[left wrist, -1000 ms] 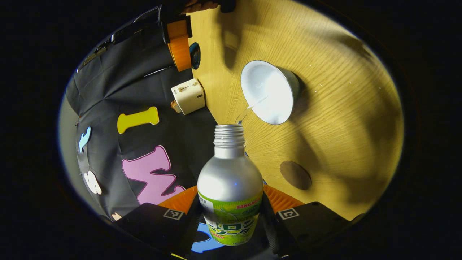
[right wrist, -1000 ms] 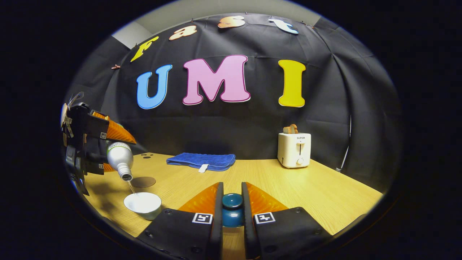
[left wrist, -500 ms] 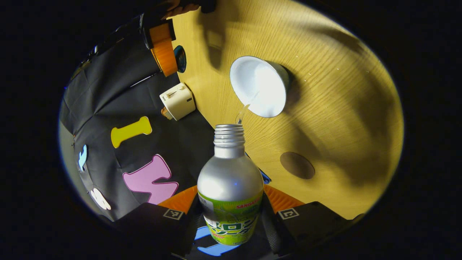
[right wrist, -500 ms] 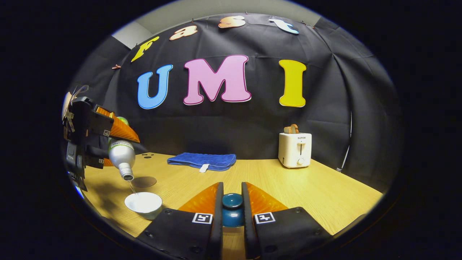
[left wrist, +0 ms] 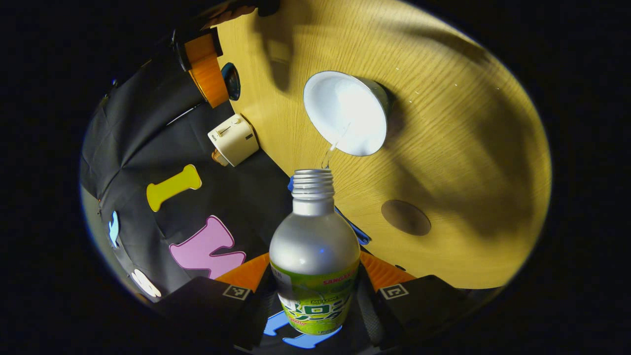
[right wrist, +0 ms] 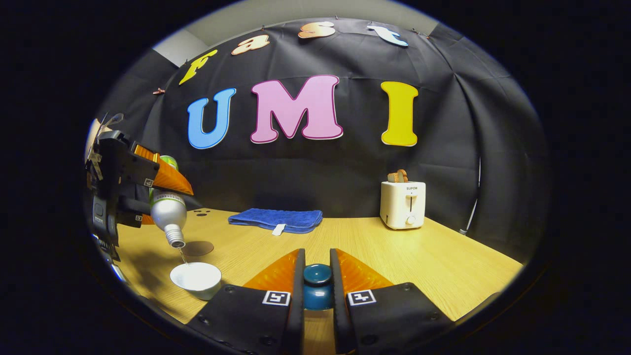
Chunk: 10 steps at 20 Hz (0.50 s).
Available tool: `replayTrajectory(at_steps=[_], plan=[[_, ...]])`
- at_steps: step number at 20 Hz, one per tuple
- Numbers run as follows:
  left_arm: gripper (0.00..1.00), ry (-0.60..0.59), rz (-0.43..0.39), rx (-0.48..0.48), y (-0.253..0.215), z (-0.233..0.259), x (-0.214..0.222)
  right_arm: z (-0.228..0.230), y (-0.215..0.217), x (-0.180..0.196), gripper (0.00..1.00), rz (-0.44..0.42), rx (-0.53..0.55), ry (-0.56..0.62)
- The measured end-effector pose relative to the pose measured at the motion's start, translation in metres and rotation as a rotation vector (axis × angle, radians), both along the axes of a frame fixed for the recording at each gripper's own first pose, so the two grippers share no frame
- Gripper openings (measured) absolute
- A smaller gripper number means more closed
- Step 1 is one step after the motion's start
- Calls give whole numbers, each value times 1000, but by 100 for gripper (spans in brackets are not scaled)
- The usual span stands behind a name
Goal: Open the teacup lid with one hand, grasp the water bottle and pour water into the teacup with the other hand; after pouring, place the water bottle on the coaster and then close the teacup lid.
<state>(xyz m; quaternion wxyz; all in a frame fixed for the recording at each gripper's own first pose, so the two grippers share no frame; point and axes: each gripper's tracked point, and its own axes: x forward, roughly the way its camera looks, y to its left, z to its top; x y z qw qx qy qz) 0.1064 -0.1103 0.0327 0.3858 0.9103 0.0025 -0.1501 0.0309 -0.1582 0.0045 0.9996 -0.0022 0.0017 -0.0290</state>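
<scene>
One water bottle [left wrist: 314,251] clamped in left jaws, one teacup [left wrist: 345,112], one lid [right wrist: 317,286] in right jaws.

Right claw [right wrist: 317,296]: black housing blocks at the base, each bearing a small square black-and-white marker; ribbed wedge-shaped pieces ahead of them. Left claw [left wrist: 315,296]: same build. Seen from the right gripper view, its black body [right wrist: 111,187] carries another square marker.

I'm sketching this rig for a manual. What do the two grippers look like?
Both match: the right gripper and left gripper each have a blocky black body, one small square black-and-white tag per side, and ribbed orange wedge panels behind the jaws. No cables or sleeves are clearly visible.
</scene>
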Motion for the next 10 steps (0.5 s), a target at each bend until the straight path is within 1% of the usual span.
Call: replayTrajectory(at_steps=[10], plan=[[80, -1, 4, 40, -1, -4, -5, 0, 0, -1, 28, -2, 0, 0]])
